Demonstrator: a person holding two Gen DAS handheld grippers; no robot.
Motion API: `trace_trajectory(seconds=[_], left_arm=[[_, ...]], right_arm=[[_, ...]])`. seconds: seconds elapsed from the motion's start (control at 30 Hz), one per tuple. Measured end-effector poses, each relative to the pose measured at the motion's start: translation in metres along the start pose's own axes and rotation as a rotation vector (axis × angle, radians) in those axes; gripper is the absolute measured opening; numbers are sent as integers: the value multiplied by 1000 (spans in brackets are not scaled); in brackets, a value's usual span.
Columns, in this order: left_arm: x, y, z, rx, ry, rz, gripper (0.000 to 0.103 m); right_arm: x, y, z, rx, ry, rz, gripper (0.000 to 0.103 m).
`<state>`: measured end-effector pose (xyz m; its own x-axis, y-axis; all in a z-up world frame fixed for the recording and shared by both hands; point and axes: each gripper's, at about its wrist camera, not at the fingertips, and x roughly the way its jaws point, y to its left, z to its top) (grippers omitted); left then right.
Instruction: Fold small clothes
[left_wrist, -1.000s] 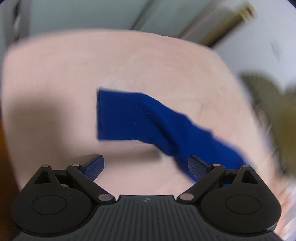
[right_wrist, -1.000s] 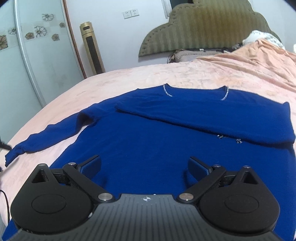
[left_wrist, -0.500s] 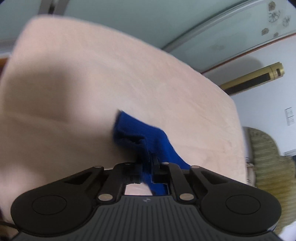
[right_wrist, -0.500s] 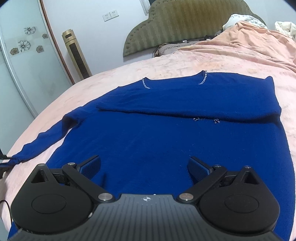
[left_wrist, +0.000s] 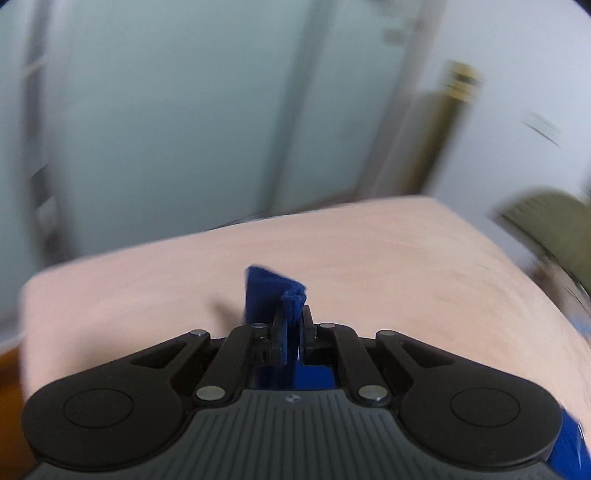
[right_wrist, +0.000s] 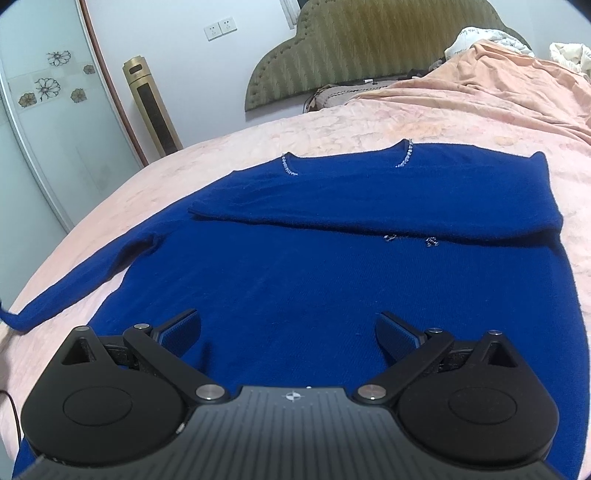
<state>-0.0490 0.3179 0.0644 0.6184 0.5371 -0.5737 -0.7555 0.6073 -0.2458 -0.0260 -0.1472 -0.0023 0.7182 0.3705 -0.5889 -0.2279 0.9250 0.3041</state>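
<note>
Pink bedspread (right_wrist: 258, 147), soft and faintly mottled, covers the bed. On it lies the blue knit sweater (right_wrist: 332, 280), fine ribbed weave, beaded neckline, top part folded down over the body, one long sleeve (right_wrist: 74, 284) stretched off to the left edge. My right gripper (right_wrist: 288, 328) hovers low over the sweater's hem, tilted downward, jaws spread wide, nothing between them. My left gripper (left_wrist: 293, 325) points down over the bedspread, jaws pressed together on the sleeve cuff (left_wrist: 271, 291), which stands up bunched.
</note>
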Motion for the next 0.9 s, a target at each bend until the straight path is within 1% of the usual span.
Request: trace_trajectory(seconds=[0.07, 0.1, 0.17, 0.2, 0.27, 0.3, 0.33, 0.37, 0.4, 0.43, 0.47, 0.5, 0.53, 0.6, 0.63, 0.67, 0.7, 0.73, 0.77, 0.8, 0.83, 0.9], left_arm=[[-10, -42, 0, 102, -9, -91, 5], [-15, -66, -2, 159, -7, -147, 5], [-30, -117, -14, 272, 3, -284, 5], [-35, -137, -22, 316, 7, -337, 5], [-50, -181, -44, 436, 51, -490, 6], [-56, -203, -60, 498, 109, -588, 6], [-57, -219, -74, 547, 172, -668, 6], [-59, -241, -96, 634, 274, -783, 9], [-59, -253, -112, 698, 351, -852, 11], [-59, -267, -136, 780, 459, -916, 16], [-58, -277, -151, 839, 526, -941, 19], [-62, -277, -164, 877, 548, -940, 19], [-65, -274, -171, 897, 535, -927, 20], [-67, -264, -168, 903, 489, -912, 30], [-65, -253, -160, 879, 475, -908, 47], [-61, -241, -149, 842, 457, -901, 68], [-49, -232, -142, 805, 430, -890, 77], [-42, -223, -127, 759, 384, -869, 83], [-44, -206, -119, 731, 344, -844, 83], [-39, -204, -113, 722, 321, -819, 83], [-35, -195, -106, 714, 303, -789, 83], [-26, -177, -96, 684, 301, -741, 83]], right_arm=[[-3, -2, 0, 4, -7, -7, 102], [-5, -4, 0, 8, -11, -13, 102], [-9, -9, -1, 19, -19, -26, 102], [-11, -11, -1, 24, -24, -32, 103], [-15, -17, -2, 35, -30, -50, 102], [-17, -20, -2, 42, -34, -61, 102], [-19, -23, -2, 50, -39, -73, 102], [-21, -27, -3, 57, -43, -83, 103], [-23, -30, -3, 64, -46, -95, 102], [-25, -33, -3, 71, -49, -107, 103], [-26, -35, -3, 76, -53, -116, 102], [-27, -37, -3, 80, -56, -128, 102], [-28, -39, -2, 82, -58, -136, 102], [-29, -42, -1, 78, -60, -155, 102], [-29, -42, 0, 76, -61, -162, 103], [-28, -44, 2, 73, -61, -166, 103], [-26, -44, 5, 73, -59, -165, 103], [-22, -44, 9, 78, -57, -151, 103], [-17, -44, 13, 90, -55, -121, 102], [-12, -44, 18, 104, -53, -82, 102], [-5, -42, 23, 125, -47, -25, 101], [16, -39, 35, 167, -35, 86, 101]])
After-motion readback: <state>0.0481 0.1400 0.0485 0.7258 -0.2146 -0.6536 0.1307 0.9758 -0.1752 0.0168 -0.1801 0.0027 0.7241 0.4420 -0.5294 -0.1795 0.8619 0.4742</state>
